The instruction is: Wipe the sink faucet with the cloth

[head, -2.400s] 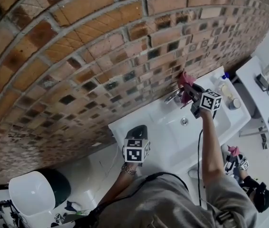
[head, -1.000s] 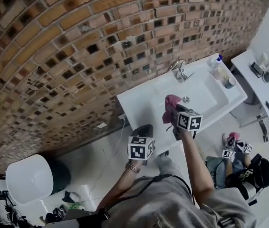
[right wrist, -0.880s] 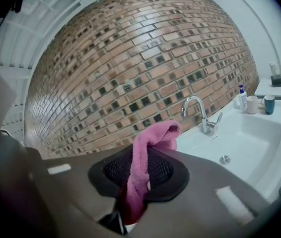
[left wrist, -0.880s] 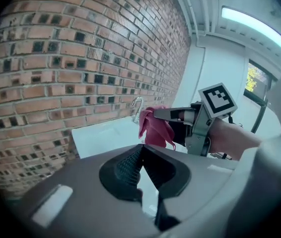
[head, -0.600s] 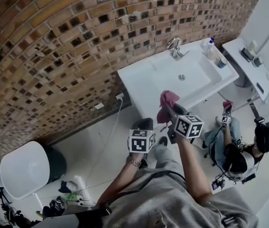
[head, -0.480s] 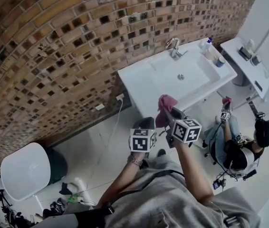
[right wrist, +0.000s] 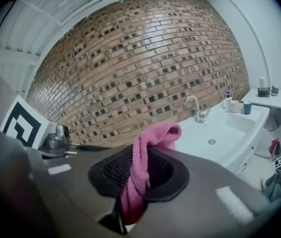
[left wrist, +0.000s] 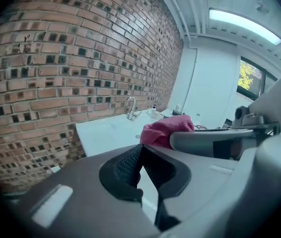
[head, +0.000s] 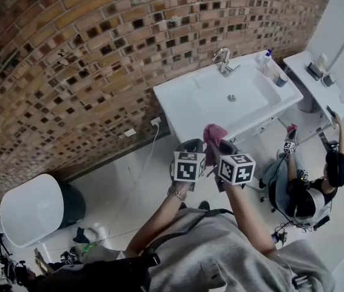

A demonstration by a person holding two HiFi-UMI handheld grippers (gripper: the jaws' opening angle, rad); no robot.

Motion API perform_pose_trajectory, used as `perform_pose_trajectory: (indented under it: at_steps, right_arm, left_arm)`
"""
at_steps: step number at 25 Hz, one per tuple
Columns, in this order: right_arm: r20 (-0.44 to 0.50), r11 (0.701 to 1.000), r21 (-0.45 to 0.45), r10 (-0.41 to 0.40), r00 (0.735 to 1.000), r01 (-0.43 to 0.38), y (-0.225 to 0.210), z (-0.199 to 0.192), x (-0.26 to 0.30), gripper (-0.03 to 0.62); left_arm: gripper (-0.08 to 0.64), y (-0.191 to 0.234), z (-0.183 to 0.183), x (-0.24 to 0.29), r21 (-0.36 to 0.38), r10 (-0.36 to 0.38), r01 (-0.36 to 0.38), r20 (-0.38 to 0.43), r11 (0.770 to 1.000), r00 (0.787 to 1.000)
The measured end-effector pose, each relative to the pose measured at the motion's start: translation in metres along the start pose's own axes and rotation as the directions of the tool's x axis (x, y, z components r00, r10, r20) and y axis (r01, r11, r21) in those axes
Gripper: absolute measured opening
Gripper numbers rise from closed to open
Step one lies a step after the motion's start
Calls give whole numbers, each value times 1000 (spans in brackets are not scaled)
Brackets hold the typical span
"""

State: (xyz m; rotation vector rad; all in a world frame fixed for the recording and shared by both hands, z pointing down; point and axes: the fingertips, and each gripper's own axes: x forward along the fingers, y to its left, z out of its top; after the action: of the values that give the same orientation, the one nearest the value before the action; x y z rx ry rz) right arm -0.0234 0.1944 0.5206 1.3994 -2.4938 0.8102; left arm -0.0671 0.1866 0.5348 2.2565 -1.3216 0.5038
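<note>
The white sink (head: 190, 99) stands against the brick wall, its chrome faucet (head: 223, 59) at the back rim, well away from both grippers. My right gripper (head: 219, 146) is shut on a pink cloth (head: 213, 134), held in the air in front of the sink's near edge. In the right gripper view the cloth (right wrist: 141, 168) hangs folded between the jaws of the right gripper (right wrist: 145, 155), with the faucet (right wrist: 196, 108) far beyond. My left gripper (head: 188, 148) hovers just left of it; in its own view the left gripper (left wrist: 141, 148) is shut and holds nothing.
Bottles and a cup (head: 271, 67) stand on the sink's right rim. A white counter (head: 313, 81) is at the right. A seated person (head: 318, 190) is on the floor at the right. A white round bin (head: 35, 210) stands at the lower left.
The right gripper drew the cloth away from the faucet and back past the sink's front edge. The left gripper rose and closed in beside the right one.
</note>
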Motion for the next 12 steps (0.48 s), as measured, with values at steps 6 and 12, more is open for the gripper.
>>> perform_pose_trajectory:
  at_steps: [6,12]
  right_arm:
    - [21,1000,-5,14,1000,-14,4,2,-13,63]
    - [41,1000,6,22,999,-23,3,-2,-20,64]
  left_arm:
    - [20,-13,0,-1,14,-3,3,7,1000,1000]
    - [20,-16,-4,-2,24,-4,4,16,1000,1000]
